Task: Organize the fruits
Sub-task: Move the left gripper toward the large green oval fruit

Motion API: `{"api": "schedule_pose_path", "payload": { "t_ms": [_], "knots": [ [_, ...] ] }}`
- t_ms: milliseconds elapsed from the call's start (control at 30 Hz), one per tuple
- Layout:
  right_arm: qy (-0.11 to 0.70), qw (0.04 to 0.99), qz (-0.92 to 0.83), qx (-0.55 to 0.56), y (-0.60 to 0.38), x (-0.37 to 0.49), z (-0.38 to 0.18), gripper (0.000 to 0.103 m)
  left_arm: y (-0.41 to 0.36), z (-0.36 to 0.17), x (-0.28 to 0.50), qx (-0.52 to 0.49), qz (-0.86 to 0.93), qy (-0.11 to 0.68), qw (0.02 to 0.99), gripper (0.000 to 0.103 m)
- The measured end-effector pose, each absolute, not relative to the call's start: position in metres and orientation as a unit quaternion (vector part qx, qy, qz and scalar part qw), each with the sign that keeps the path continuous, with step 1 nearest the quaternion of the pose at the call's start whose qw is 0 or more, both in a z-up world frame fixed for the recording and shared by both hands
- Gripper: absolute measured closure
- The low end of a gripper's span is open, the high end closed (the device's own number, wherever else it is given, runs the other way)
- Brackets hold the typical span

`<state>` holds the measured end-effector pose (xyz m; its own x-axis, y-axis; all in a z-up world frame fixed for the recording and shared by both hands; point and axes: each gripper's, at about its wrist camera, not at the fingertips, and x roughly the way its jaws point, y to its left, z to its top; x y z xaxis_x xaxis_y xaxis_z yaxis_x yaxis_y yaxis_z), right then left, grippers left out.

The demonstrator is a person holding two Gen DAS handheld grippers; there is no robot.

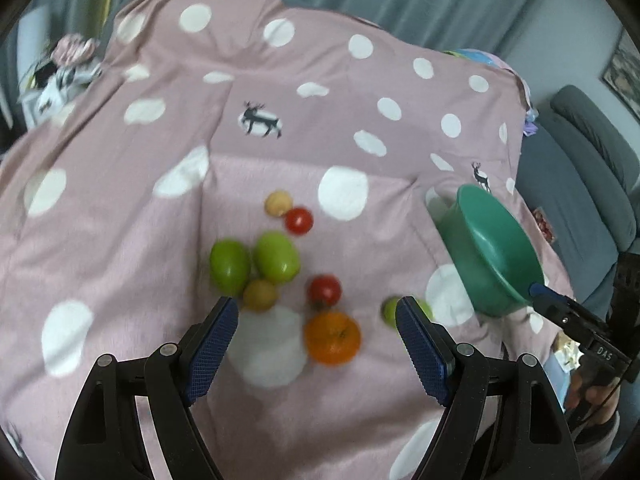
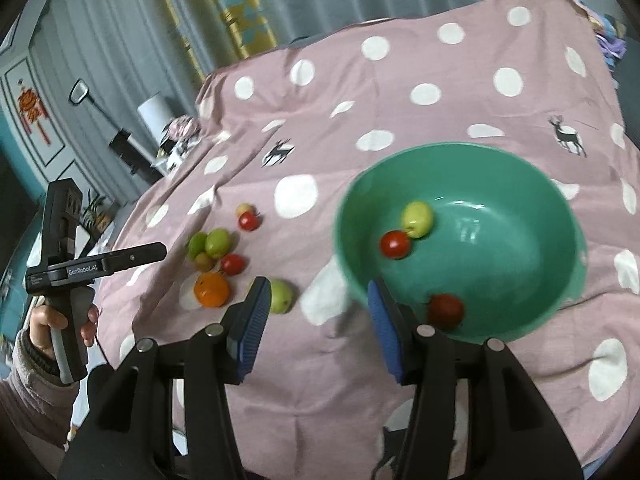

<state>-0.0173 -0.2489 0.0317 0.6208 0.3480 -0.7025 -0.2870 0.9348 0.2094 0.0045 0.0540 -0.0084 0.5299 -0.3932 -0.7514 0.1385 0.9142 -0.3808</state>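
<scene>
Fruits lie in two lots, and we place everything by the green bowl (image 2: 460,240). Inside it sit a yellow-green fruit (image 2: 417,219), a small red one (image 2: 395,244) and a darker red one (image 2: 445,310) near its front rim. Left of the bowl, on the spotted cloth (image 1: 160,208), lies the loose cluster: an orange (image 1: 332,337), two green fruits (image 1: 253,264) and small red and tan pieces.

Our left gripper (image 1: 318,322) hangs over that cluster with its jaws spread wide and nothing between them. Our right gripper (image 2: 318,312) stands parted at the bowl's near rim; one pad looks set against the wall, though we cannot tell if it presses.

We judge the orange the next pick: centre the pads on its widest part, come straight down, and keep clear of the red fruit (image 1: 324,290) just behind it.
</scene>
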Motion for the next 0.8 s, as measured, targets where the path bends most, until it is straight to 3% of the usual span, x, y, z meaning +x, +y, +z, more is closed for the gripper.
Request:
{"api": "schedule_pose_path", "payload": {
  "t_ms": [500, 800],
  "knots": [
    [0.453, 0.860, 0.228, -0.060, -0.183, -0.008, -0.012, 0.052, -0.002, -0.017, -0.005, -0.111, -0.278, 0.451, 0.841, 0.022],
    [0.457, 0.857, 0.232, -0.063, -0.176, 0.012, -0.032, 0.052, -0.037, -0.035, 0.024, -0.086, -0.292, 0.478, 0.824, 0.022]
  ]
}}
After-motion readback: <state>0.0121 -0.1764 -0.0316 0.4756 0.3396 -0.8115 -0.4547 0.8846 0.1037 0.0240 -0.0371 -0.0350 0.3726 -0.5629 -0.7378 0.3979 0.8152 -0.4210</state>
